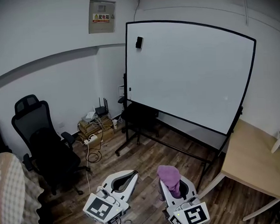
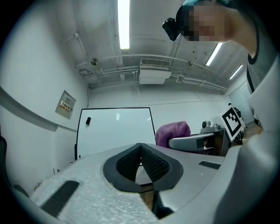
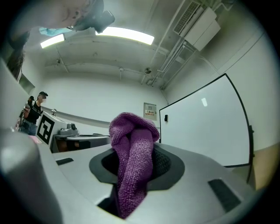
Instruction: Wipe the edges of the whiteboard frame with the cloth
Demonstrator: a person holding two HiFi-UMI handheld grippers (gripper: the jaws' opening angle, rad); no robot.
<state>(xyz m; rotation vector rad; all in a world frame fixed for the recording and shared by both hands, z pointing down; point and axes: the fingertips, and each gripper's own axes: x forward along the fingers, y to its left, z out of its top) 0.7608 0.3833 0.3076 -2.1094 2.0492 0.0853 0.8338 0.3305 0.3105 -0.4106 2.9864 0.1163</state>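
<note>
Now I am pinching the cloth (image 3: pixel 131 162) in my right gripper (image 1: pixel 171 179), left gripper (image 2: pixel 141 148) pressed together empty, and planning a flat, firm pass along the distant whiteboard frame (image 1: pixel 126 64).

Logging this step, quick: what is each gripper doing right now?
Left gripper: closed, empty.
Right gripper: closed on the purple cloth.

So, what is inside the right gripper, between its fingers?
A folded purple terry cloth is pinched in the right gripper, with its top bulging above the black padded fingers. The part squeezed between them is covered, as is the cloth's back side.
</note>
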